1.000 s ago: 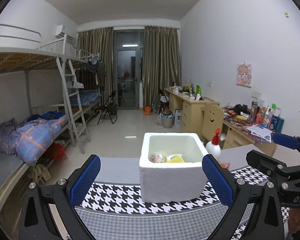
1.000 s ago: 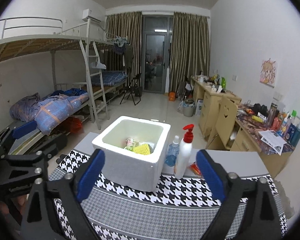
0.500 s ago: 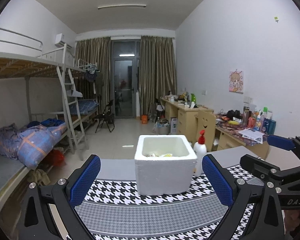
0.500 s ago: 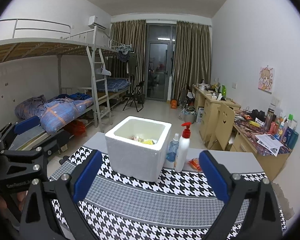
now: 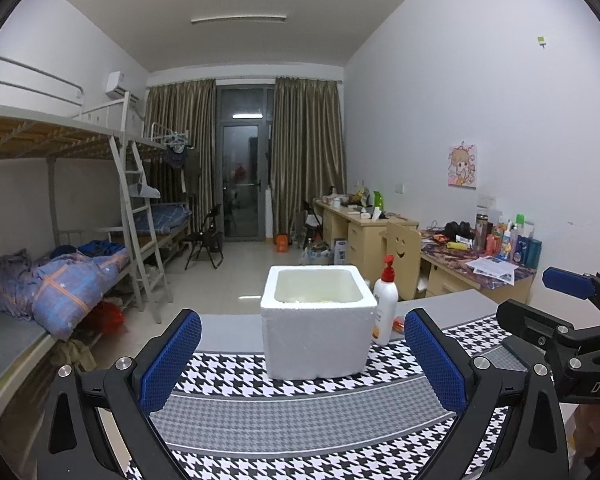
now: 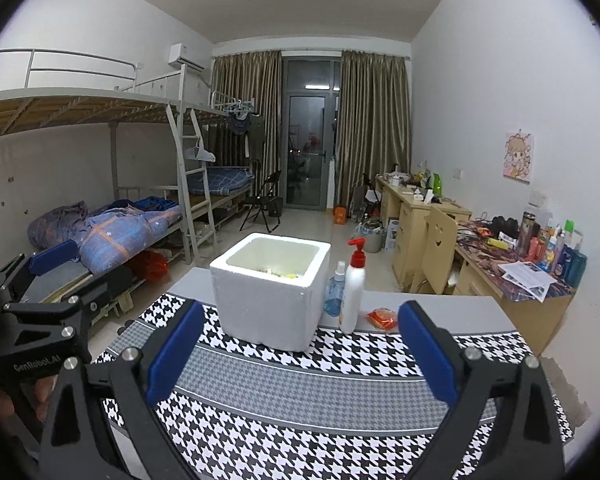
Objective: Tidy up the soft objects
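Hovering over the houndstooth cloth [image 5: 300, 400] — both the left gripper [image 5: 302, 364] and right gripper [image 6: 298, 354] spread wide, empty (white foam box [image 6: 270, 300] sits ahead, soft bits barely visible inside).

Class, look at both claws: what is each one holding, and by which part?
Nothing is held. The left claw and right claw are both open and empty above the houndstooth tablecloth.

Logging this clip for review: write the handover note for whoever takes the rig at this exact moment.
Left gripper: open, empty.
Right gripper: open, empty.
White foam box stands on the houndstooth cloth, with small soft items inside, barely visible over the rim.
Pump bottle, spray bottle and orange packet sit right of the box.
No loose soft items seen on the cloth; confirm before finishing.
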`<state>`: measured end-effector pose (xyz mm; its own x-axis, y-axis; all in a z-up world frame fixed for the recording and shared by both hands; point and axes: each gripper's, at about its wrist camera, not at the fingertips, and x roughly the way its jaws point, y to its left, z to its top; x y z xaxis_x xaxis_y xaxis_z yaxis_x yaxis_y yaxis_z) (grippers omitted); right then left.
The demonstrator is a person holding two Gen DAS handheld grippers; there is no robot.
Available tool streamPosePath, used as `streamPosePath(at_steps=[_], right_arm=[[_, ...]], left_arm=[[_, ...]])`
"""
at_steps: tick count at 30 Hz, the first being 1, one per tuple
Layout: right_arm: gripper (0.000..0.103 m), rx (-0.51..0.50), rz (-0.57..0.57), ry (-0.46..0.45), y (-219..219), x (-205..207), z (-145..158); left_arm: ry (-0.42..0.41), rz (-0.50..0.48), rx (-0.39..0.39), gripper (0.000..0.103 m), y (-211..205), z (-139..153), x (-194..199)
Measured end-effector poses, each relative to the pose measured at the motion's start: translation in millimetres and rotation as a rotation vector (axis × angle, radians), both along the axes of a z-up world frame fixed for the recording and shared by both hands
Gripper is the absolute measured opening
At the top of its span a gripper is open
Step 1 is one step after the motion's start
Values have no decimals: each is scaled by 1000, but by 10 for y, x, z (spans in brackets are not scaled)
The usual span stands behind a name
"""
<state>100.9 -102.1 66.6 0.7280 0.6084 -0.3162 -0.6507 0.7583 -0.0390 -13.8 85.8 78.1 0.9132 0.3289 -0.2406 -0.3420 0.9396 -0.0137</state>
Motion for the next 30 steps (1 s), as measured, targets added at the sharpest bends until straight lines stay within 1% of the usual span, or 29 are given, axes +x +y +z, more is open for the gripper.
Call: streamPosePath(at_steps=[4, 9, 13, 17, 22, 30], right_arm=[[99, 9, -6, -1, -60, -48, -28], [99, 10, -15, -7, -109, -79, -55], [99, 13, -14, -15, -155, -137, -84], [99, 20, -16, -18, -191, -193, -115], [99, 27, -6, -36, -228, -293, -138], [99, 27, -6, -35, -251, -399, -202]], left_arm=[[-5, -11, -9, 102, -28, -33, -52], [-25, 9, -1, 102, -58, -63, -132], [-24, -4, -14, 102, -78, -89, -206], [-27, 8, 4, 102, -142, -121, -284], [-37, -3, 1, 102, -170, -155, -390], [-46, -13, -2, 102, -200, -228, -504]])
